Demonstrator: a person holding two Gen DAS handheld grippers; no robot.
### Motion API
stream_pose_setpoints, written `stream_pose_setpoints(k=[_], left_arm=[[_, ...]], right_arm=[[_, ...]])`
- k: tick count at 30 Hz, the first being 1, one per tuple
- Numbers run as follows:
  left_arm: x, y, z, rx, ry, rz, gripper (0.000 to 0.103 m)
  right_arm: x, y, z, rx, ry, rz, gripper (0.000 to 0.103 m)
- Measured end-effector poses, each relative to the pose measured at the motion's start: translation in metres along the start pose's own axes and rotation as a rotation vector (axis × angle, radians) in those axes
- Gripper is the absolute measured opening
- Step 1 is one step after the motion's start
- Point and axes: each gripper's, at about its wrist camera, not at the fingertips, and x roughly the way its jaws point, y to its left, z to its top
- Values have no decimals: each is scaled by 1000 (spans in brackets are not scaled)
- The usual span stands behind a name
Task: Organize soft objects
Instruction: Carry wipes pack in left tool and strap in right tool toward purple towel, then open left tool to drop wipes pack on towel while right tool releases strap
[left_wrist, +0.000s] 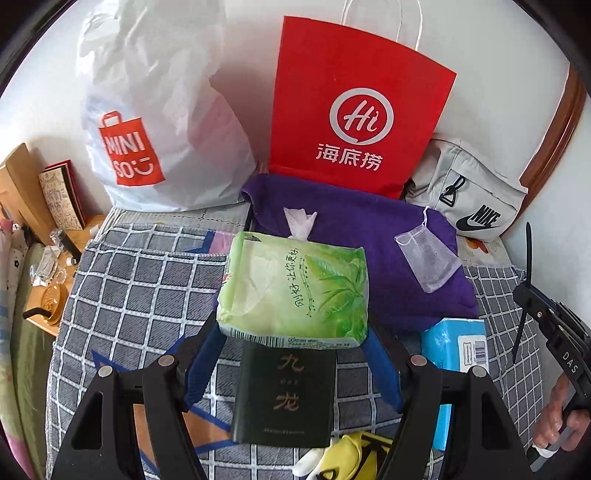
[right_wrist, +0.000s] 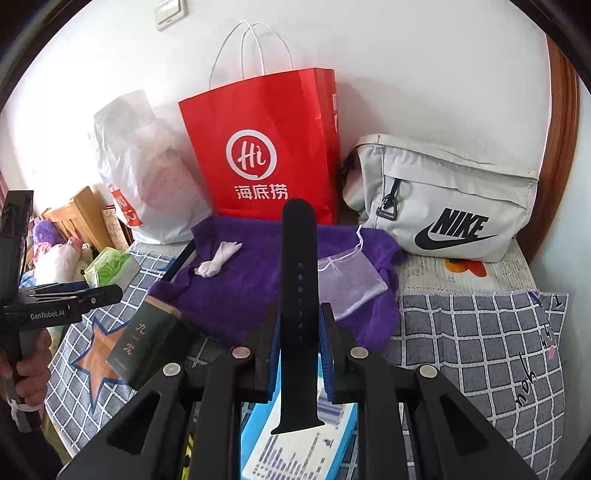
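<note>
**Both grippers loaded above a cluttered bed**

The left gripper (left_wrist: 293, 339) is clamped on a green tissue pack (left_wrist: 295, 288), its blue-padded fingers (left_wrist: 205, 362) pressing the pack's two lower corners. The pack is lifted clear of the grey checked blanket (left_wrist: 140, 288), and a twisted bit of white tissue (left_wrist: 300, 221) shows just past its far edge; in the right wrist view that tissue lies on the purple towel (right_wrist: 236, 291). Directly under the pack, a dark green box with gold characters (left_wrist: 286, 398) rests on the blanket. A light blue box (left_wrist: 456, 347) lies beside it to the right, and a yellow item (left_wrist: 340, 458) sits at the near edge, too cut off to identify.

The right gripper (right_wrist: 299, 332) is closed on a black watch strap (right_wrist: 299, 295), which stands upright between the blue pads and reaches well above and below them. This gripper hovers over the light blue box, near the front edge of the purple towel.

A translucent mesh drawstring pouch (right_wrist: 349, 282) lies on the right part of the towel. Behind the towel, against the white wall, stand a white Miniso plastic bag (left_wrist: 155, 122), a red Haidilao paper bag (left_wrist: 354, 118) and a grey Nike bag (right_wrist: 450, 206). The red bag's base touches the towel's far edge. A wooden side table (left_wrist: 40, 295) carrying small glass items stands to the left of the bed.
</note>
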Motion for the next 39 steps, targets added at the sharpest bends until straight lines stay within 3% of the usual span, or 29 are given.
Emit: stream_pose_setpoints(k=[17, 39], left_arm=[[62, -15, 36, 34, 65, -18, 71], [115, 12, 58, -26, 155, -71, 71]], right_arm=[[71, -26, 24, 10, 53, -33, 19], [147, -41, 24, -12, 204, -18, 19]])
